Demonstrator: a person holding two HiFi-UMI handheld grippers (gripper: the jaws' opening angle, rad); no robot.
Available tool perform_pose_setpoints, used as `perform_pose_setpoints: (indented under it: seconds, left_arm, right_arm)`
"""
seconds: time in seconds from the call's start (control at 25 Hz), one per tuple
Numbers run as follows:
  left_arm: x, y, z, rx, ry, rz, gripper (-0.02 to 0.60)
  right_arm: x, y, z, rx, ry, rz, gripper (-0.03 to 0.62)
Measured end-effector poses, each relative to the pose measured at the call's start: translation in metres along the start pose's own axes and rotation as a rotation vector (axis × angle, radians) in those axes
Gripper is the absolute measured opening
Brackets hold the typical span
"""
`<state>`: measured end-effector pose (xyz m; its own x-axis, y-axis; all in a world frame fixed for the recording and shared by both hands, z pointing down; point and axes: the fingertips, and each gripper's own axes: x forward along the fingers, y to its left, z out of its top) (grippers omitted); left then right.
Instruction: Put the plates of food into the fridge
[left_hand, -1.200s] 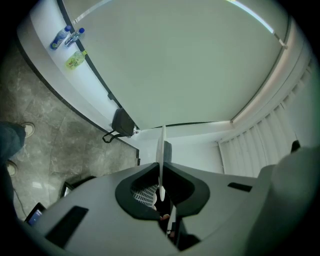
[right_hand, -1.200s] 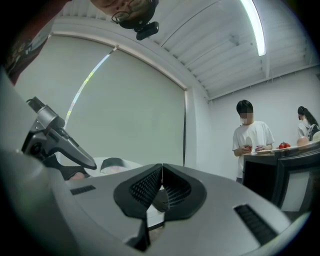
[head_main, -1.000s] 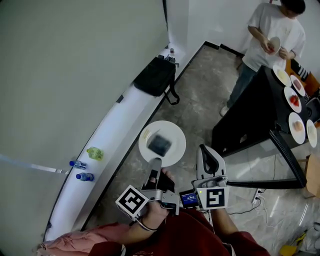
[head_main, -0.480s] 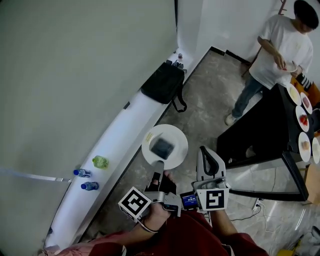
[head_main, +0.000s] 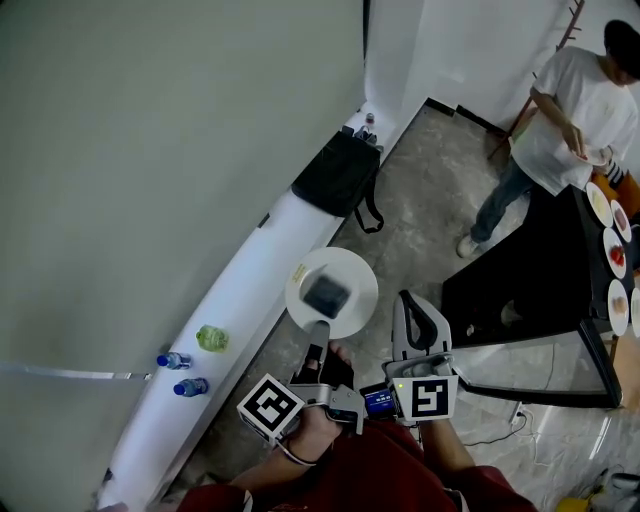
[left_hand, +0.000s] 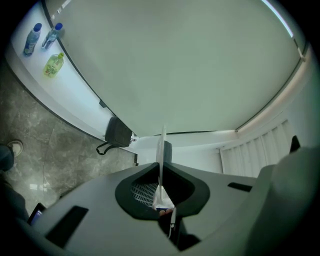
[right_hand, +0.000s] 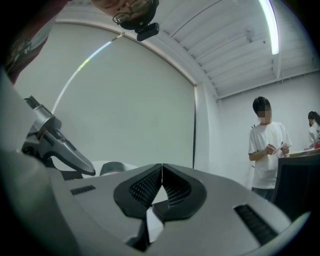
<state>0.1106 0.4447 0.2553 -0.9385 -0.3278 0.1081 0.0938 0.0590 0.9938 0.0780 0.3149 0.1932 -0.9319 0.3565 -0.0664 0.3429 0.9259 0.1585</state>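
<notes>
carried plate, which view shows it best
Head view: the whole round plate and the dark food on it show from above. The left gripper view has it edge-on, a thin line between the jaws. The right gripper view shows only a sliver.

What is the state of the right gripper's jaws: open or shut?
Shut. The right gripper shows its ribbed pads meeting along one line, with nothing between them.

Round white plate (head_main: 358, 285): smooth, glossy, ceramic-looking. Grey veined stone floor (head_main: 420, 200): polished, reflective. Black soft bag (head_main: 338, 175): matt cloth. Two small clear bottles (head_main: 190, 386): shiny plastic.
</notes>
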Motion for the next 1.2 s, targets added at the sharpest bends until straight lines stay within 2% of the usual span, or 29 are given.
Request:
perform_pose_setpoints:
  seconds: [0.08, 0.28, 0.48, 0.68, 0.92, 1.2]
  left_arm:
    - [0.001, -0.001, 0.003, 0.003, 0.012, -0.004, 0.021]
    - [0.007, 0.002, 0.002, 0.002, 0.034, -0.004, 0.021]
    - [0.019, 0.004, -0.002, 0.002, 0.052, -0.006, 0.021]
    - [0.038, 0.000, -0.005, 0.006, 0.042, -0.012, 0.021]
    - [0.068, -0.006, -0.009, 0.010, 0.036, -0.014, 0.021]
    - [0.104, -0.009, -0.018, 0.026, 0.052, -0.005, 0.021]
  right_arm:
    - [0.001, 0.002, -0.005, -0.001, 0.030, -0.015, 0.012]
    - [0.002, 0.001, -0.003, 0.011, 0.004, -0.033, 0.012]
    - [0.001, -0.011, -0.026, -0.007, 0.087, -0.045, 0.012]
    - [0.022, -0.022, -0.016, 0.008, 0.006, -0.026, 0.011]
    - [0.046, -0.044, -0.017, 0.010, -0.003, -0.010, 0.012]
    - [0.066, -0.075, -0.027, 0.029, 0.006, -0.041, 0.012]
